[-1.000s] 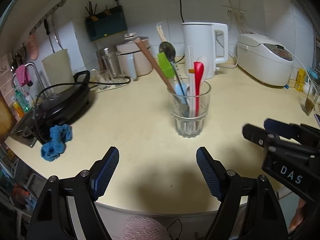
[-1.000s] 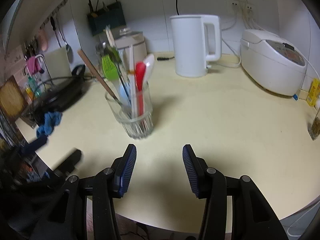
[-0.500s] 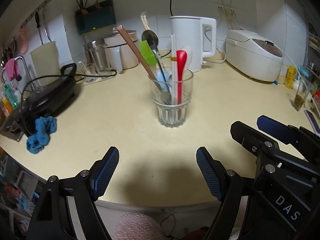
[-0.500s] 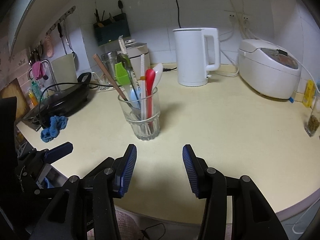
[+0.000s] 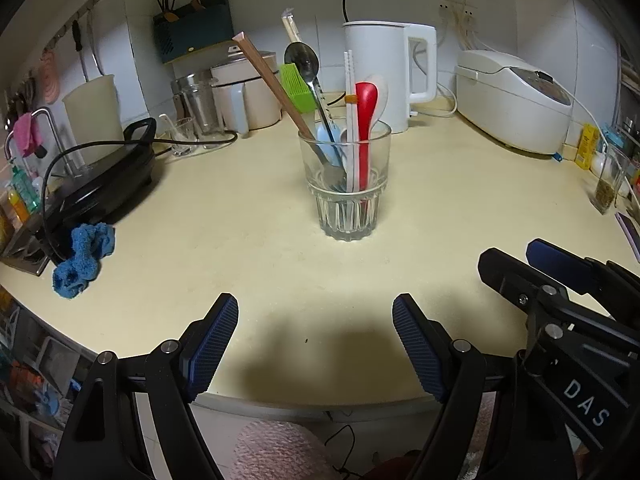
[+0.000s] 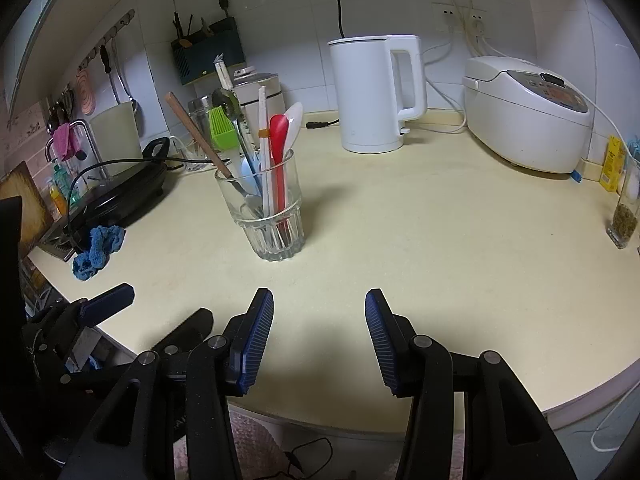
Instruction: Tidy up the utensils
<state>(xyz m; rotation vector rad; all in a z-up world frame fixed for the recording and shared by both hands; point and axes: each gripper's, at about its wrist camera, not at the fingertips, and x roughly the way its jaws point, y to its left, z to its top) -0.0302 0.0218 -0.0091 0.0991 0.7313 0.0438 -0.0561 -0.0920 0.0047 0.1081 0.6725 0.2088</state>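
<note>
A clear glass tumbler (image 5: 347, 200) stands upright mid-counter and holds several utensils: a red spoon (image 5: 365, 108), a white spoon, white chopsticks, a metal spoon (image 5: 302, 60), a green brush (image 5: 295, 87) and a wooden stick (image 5: 272, 84). It also shows in the right wrist view (image 6: 268, 216). My left gripper (image 5: 315, 344) is open and empty, at the counter's front edge, well short of the glass. My right gripper (image 6: 319, 340) is open and empty, to the right of the left one, also back from the glass.
A white kettle (image 6: 376, 92) and a rice cooker (image 6: 528, 108) stand at the back right. A black electric pan (image 5: 100, 180) with its cord and a blue cloth (image 5: 82, 256) lie left. A jar (image 6: 624, 216) stands far right. The cream counter (image 6: 440, 240) edge runs under both grippers.
Both grippers have drawn back and steadied toward the counter's front edge, still open and empty. The glass and its utensils have not moved.
</note>
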